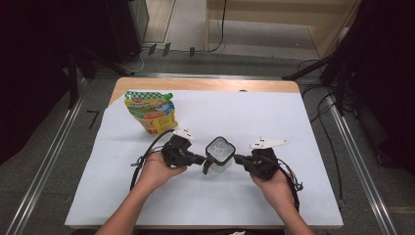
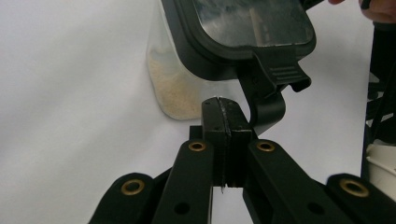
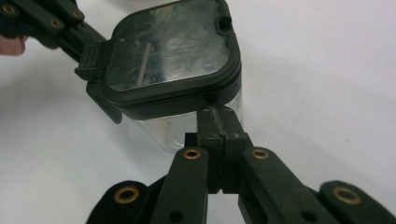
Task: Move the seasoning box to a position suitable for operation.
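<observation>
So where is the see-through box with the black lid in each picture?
High view: the clear container stands at the table's middle, between the left gripper and the right gripper.
Left gripper view: top middle, above the shut jaws.
Right gripper view: upper middle, above the shut jaws.
Shared landmark: the black latch on its lid, on the left gripper's side.

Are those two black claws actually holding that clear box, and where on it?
Neither holds it. The left gripper is shut, tips by the container's black lid latch. The right gripper is shut too, its tips against the wall under the lid.
</observation>
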